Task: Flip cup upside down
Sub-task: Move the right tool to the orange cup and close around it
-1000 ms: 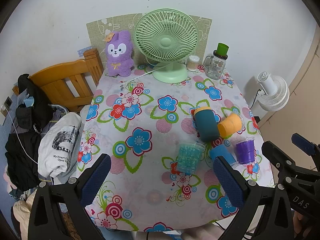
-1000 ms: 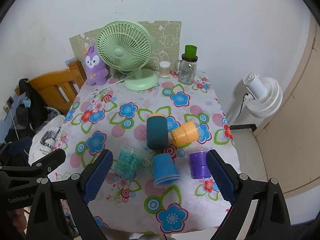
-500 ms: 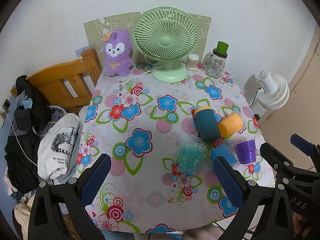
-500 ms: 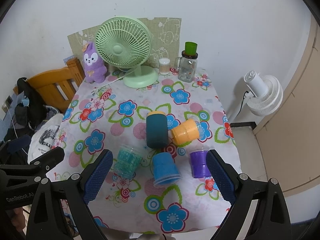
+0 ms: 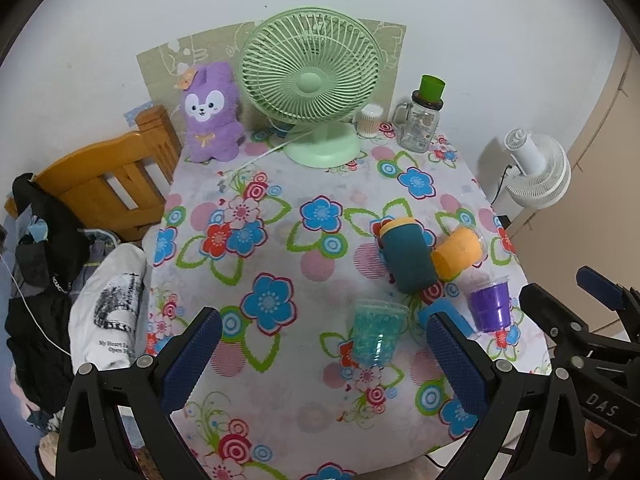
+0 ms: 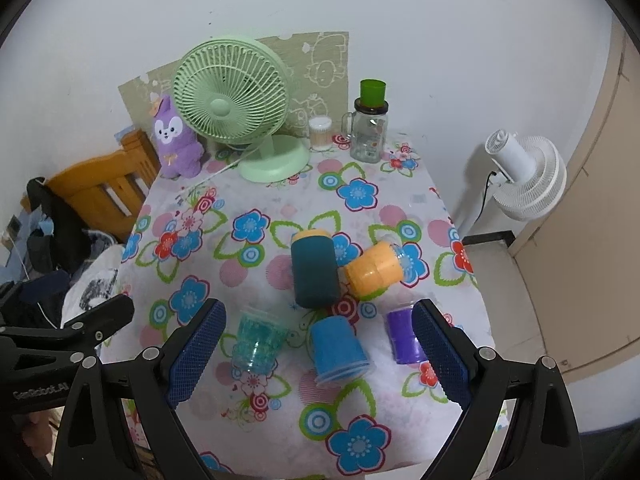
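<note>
Right wrist view puts five cups ahead of the open right gripper point(image 6: 318, 356): a teal cup point(image 6: 258, 338) and purple cup point(image 6: 404, 336) upright nearest the fingers, a blue cup point(image 6: 338, 350) between them, mouth toward the tool, and beyond those a dark cup point(image 6: 314, 270) and orange cup point(image 6: 374, 268) on their sides. Which one to flip I cannot tell. They look like light, thin plastic, probably slick and easily squashed; a gentle grip across the mid-wall should suit. Left gripper point(image 5: 320, 360) also hangs spread, empty, the cups ahead to its right. Further off: tablecloth point(image 6: 280, 208), fan point(image 6: 232, 108).
</note>
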Demonstrator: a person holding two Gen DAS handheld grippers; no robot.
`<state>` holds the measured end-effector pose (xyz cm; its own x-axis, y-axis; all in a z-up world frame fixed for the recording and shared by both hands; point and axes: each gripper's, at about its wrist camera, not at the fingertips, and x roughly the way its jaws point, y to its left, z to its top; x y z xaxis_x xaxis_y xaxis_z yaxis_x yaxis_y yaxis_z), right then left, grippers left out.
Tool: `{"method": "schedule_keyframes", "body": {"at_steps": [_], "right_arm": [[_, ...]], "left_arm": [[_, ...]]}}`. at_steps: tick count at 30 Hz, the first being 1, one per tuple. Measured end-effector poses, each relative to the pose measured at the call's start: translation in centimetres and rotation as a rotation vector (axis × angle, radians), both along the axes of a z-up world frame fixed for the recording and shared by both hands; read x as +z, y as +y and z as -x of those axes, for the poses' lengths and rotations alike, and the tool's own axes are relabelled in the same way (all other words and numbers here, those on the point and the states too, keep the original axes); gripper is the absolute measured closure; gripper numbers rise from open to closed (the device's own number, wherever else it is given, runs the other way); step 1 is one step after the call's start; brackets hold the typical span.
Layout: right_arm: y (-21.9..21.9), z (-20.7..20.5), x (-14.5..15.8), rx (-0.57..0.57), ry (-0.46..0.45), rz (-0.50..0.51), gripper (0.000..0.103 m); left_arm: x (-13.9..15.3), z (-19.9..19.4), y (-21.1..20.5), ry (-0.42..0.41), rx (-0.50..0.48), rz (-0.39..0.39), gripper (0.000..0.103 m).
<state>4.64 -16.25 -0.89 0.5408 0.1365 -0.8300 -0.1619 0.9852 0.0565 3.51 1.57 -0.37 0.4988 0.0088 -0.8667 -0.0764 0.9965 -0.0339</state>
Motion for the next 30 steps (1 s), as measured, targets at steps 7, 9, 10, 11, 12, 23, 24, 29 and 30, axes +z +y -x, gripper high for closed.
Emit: {"method": "schedule_keyframes", "body": {"at_steps": [7, 9, 10, 11, 12, 23, 24, 29, 30], "right_arm": [[-2.9, -2.0, -0.4, 0.07, -0.001, -0.035, 0.007], [-4.2, -2.7, -0.7, 0.076, 0.007, -0.037, 0.007], [-4.7, -3.0, -0.9, 0.077, 0.01, -0.038, 0.007], [-5.5, -3.5, -1.3, 0.075, 0.017, -0.036, 0.007], [-6.2, -4.0, -1.6, 0.072, 0.022, -0.033, 0.007], [-11.9, -8.5, -5.6, 0.063, 0.087, -0.01, 0.007], [-12.4, -9.0, -6.2, 0.061, 0.093, -0.006, 0.007], [-14.3, -11.1, -8.1, 0.044, 0.127, -0.013, 0.007], [-14.7, -11.5, -8.6, 0.041, 0.132, -0.011, 0.007]], "left_arm": [[-1.5, -1.6, -2.7, 0.018, 0.059, 0.019, 0.0], [-2.3, -2.3, -3.8, 0.027, 0.077, 0.018, 0.0], [-2.7, -2.6, -4.4, 0.035, 0.081, 0.028, 0.0], [-3.3, -3.0, -5.0, 0.045, 0.081, 0.043, 0.0], [-3.8, -3.4, -5.5, 0.055, 0.082, 0.054, 0.0], [-8.7, -8.4, -12.9, 0.111, 0.017, 0.037, 0.0], [-9.1, -8.8, -13.4, 0.112, 0.01, 0.036, 0.0], [-11.4, -11.3, -16.3, 0.119, -0.065, -0.003, 0.0], [-11.8, -11.7, -16.7, 0.117, -0.08, -0.02, 0.0]]}}
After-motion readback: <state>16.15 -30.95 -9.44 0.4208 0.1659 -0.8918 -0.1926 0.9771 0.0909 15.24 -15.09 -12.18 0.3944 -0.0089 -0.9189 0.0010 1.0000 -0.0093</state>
